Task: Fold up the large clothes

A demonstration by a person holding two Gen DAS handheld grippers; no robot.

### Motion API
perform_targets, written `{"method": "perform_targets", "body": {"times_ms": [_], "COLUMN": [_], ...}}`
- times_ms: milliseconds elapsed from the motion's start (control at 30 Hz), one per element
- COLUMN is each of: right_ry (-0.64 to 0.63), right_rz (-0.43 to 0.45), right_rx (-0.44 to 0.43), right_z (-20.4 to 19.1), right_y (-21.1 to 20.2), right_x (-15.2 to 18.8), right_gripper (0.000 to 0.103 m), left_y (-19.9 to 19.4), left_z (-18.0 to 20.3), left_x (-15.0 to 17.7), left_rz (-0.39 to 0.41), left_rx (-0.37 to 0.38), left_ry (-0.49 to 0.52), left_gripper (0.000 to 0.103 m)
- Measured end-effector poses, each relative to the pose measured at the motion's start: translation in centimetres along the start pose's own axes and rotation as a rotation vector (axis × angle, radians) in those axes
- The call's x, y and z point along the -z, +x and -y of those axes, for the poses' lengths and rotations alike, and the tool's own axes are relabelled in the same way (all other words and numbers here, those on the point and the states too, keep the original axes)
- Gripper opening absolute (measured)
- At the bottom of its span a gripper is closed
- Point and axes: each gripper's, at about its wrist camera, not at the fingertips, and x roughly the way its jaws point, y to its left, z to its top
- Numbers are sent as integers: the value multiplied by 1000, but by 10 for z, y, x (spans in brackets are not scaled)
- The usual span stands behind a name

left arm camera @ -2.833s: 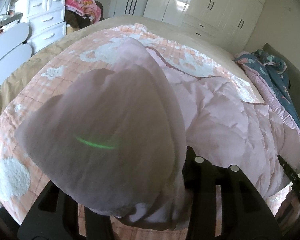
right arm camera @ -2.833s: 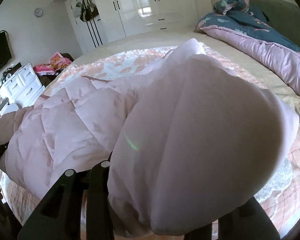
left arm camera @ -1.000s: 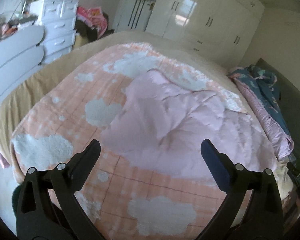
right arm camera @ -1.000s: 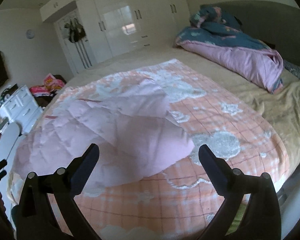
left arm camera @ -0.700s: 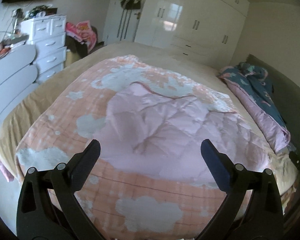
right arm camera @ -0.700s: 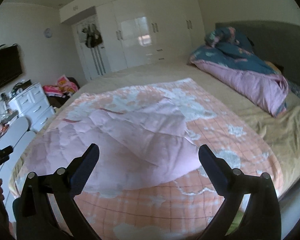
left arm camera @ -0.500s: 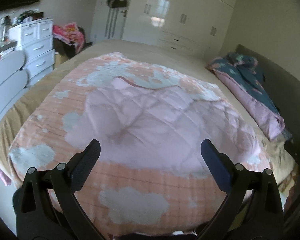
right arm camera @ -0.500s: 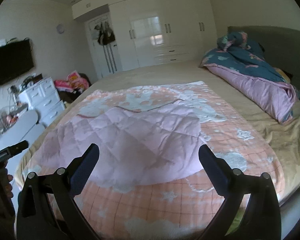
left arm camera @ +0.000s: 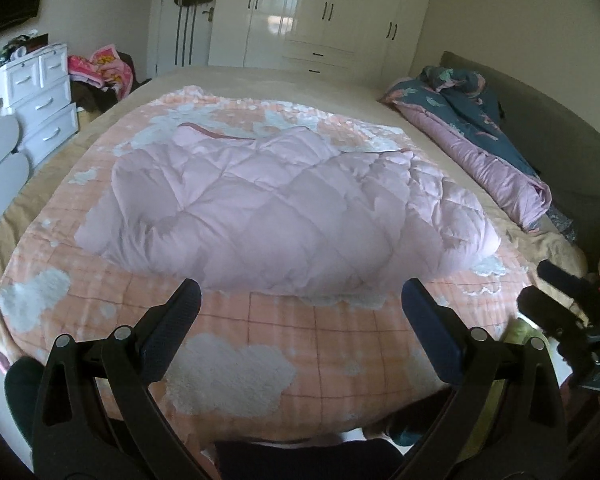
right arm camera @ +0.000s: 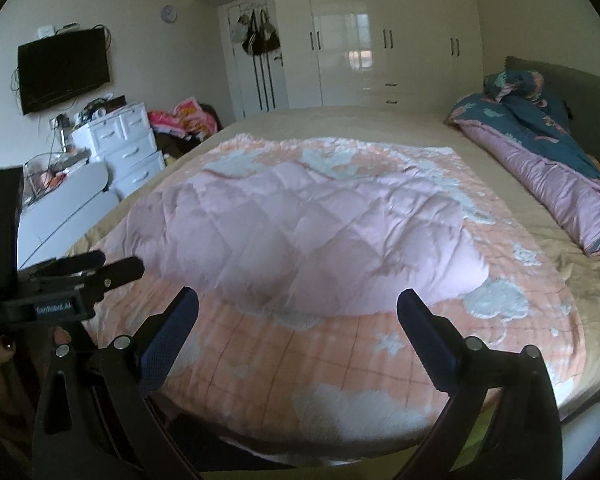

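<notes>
Pink quilt: folded, lying mid-blanket on bed. Left gripper: jaws apart, empty, near edge. Right gripper: jaws apart, empty, near edge.

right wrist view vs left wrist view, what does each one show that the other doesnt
Only the right wrist view shows the wall TV, the clock and the left gripper from outside. Only the left wrist view shows the right gripper from outside. Both share the pink quilted coat lying on the peach blanket, the white wardrobe, the drawer unit, and open, empty jaws in front.
</notes>
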Motion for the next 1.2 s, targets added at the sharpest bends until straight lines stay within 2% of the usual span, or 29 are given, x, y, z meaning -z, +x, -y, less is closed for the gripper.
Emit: {"method": "perform_targets", "body": {"times_ms": [200, 1200], "right_ry": [8, 8], "right_rz": [27, 7], "right_rx": [-11, -32], "right_z": [0, -4], "right_y": [-5, 0], "right_x": [-4, -1], "right_gripper": [99, 99], "left_y": [0, -7], "left_z": [1, 1], "left_x": [1, -1], "left_rz": [4, 11], "left_rx": [-29, -68], "left_ry": [3, 20], "left_gripper": [94, 94]}}
